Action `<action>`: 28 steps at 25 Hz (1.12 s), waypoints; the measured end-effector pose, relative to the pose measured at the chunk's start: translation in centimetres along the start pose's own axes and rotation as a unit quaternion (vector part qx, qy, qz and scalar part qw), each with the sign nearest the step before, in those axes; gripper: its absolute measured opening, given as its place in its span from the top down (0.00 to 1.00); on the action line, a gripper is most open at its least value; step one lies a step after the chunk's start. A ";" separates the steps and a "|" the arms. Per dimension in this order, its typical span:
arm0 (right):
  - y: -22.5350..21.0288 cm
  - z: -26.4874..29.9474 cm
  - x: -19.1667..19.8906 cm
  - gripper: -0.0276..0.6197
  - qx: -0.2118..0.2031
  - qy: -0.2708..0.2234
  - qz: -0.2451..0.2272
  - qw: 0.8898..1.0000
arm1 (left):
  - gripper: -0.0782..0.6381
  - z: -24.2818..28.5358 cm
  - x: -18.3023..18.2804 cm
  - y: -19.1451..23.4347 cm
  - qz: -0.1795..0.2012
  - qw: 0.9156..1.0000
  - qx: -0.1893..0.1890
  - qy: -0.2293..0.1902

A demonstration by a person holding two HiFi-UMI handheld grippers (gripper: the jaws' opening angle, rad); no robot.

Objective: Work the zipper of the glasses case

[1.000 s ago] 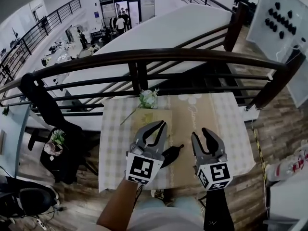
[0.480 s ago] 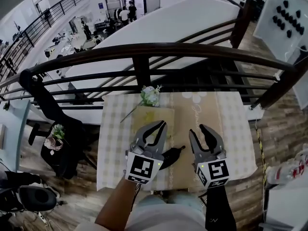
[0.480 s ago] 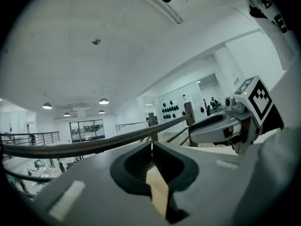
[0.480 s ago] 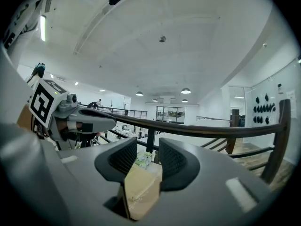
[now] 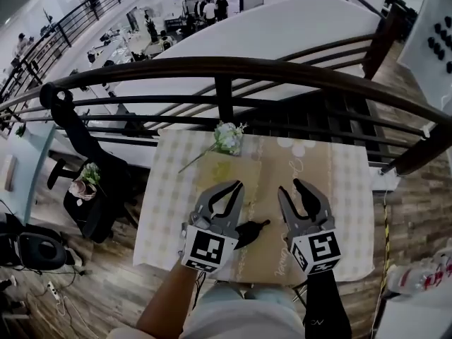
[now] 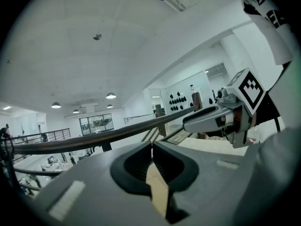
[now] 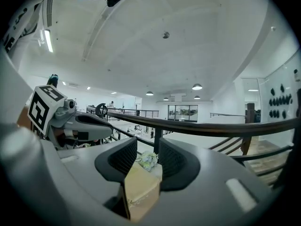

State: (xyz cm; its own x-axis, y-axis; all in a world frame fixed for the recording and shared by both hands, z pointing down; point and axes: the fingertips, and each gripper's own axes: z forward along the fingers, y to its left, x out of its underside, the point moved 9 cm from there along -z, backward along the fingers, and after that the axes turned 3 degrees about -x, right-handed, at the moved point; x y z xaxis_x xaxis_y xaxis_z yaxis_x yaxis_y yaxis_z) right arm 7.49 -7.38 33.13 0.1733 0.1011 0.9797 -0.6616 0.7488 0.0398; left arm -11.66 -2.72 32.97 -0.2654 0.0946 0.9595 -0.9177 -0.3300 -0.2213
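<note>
We hold our left hand-held gripper (image 5: 236, 186) closed on nothing, our right hand-held gripper (image 5: 291, 187) parted and empty; the black oval glasses case (image 5: 248, 232) lies between them.

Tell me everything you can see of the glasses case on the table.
The glasses case is a small, dark, nearly black pouch-like shape with a thin tab sticking out toward its right end. It lies flat on the tan runner, near the table's front edge. The left gripper, held above it, hides its left part. The right gripper is apart from it, and neither gripper holds it. Its zipper is too small to make out.
</note>
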 end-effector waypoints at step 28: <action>-3.6 4.0 3.9 0.69 -0.123 0.023 0.017 0.992 | 0.64 -0.1 17.0 -8.2 -0.035 0.920 0.140 0.363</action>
State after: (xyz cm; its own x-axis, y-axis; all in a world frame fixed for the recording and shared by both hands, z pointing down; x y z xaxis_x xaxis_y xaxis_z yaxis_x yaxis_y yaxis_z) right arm 7.64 -12.32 37.61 0.1914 0.1549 0.9692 -0.4701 0.8813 -0.0480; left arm -8.65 1.72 51.11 -0.4291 0.6947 0.5773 -0.8551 -0.5184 -0.0117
